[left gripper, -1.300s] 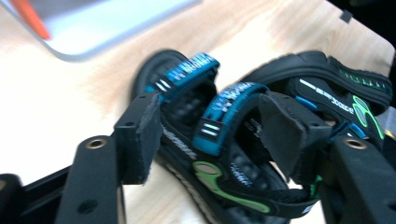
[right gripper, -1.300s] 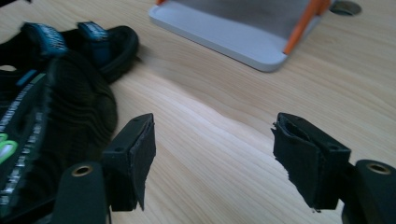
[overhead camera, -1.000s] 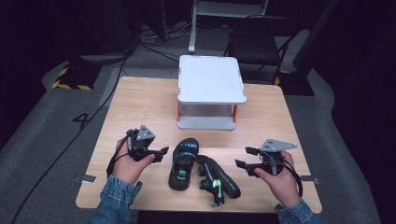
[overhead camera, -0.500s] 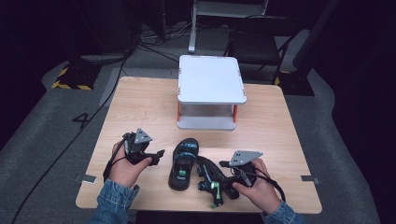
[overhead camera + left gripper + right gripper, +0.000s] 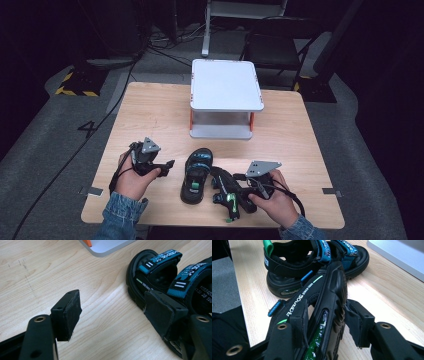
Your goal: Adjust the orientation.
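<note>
Lying on its side, the near sandal is the landmark for what follows: its long axis runs from the table's front edge up and back toward the white stand, sole edge turned up. The right gripper sits directly over that sandal's heel half, and in the right gripper view its 2 jaws straddle the sole, 1 pad against the strap side and 1 against the tread side. The jaws have just been closing with the sandal between them; the left pad looks pressed on, while the right pad sits at the tread and I cannot tell whether it bears firmly yet.

Just beyond this sandal, touching or nearly so, stands the second sandal, upright on its sole, toe toward the stand. The left gripper hovers on the far side of that second sandal, jaws spread around nothing, 1 pad just beside its toe rim in the left gripper view.

Judging from this, the right hand is the nearer one, and a lift would come across the sole's thickness, not along its length.
</note>
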